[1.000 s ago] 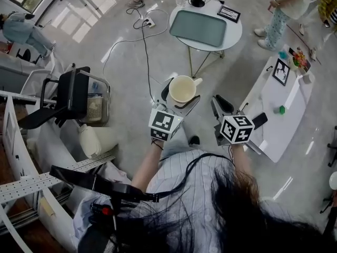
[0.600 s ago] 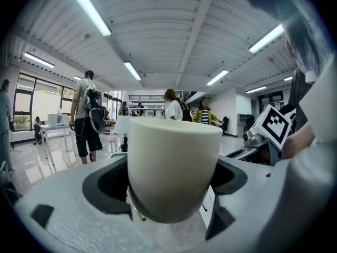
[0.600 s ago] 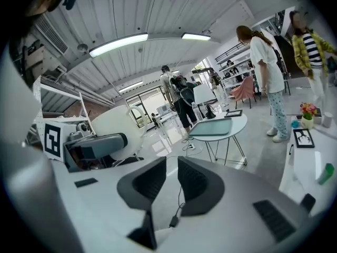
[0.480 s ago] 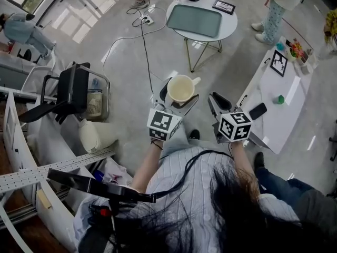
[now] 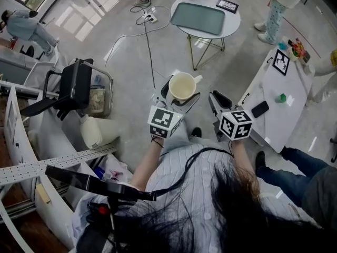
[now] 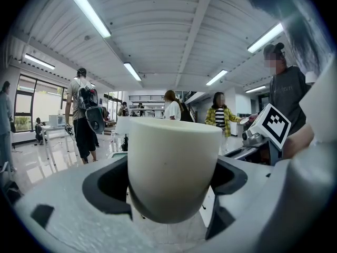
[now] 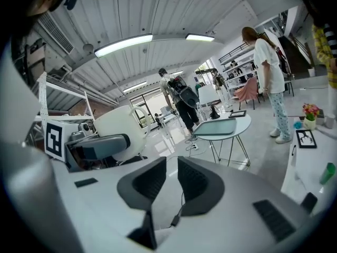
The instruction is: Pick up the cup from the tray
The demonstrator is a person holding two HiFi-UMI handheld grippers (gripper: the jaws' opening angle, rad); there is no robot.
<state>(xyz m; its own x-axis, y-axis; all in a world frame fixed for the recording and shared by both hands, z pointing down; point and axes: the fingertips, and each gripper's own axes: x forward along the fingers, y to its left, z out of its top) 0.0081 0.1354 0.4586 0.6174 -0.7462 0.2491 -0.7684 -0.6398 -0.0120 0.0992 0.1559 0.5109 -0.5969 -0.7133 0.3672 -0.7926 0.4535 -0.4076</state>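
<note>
A cream cup [image 5: 182,87] with a handle is held upright in the air, clear of the tray, with my left gripper [image 5: 179,96] shut on its body. In the left gripper view the cup [image 6: 174,167] fills the space between the jaws of the left gripper [image 6: 168,186]. The grey-green tray [image 5: 197,17] lies bare on a round white table [image 5: 232,26] further ahead. To the cup's right my right gripper [image 5: 218,101] is shut and holds nothing. The right gripper view shows the right gripper [image 7: 171,181], the cup [image 7: 118,128] at left and the tray [image 7: 221,126] ahead.
A long white table [image 5: 274,104] at the right carries a phone [image 5: 260,109] and a green block [image 5: 283,97]. A black chair [image 5: 73,88] stands at the left. A cable [image 5: 147,57] runs over the floor. People stand near the round table and at the lower right.
Both grippers have kept their pose, the cup still held by the left one. The round table sits a little higher in view. A person's legs have come in at the lower right.
</note>
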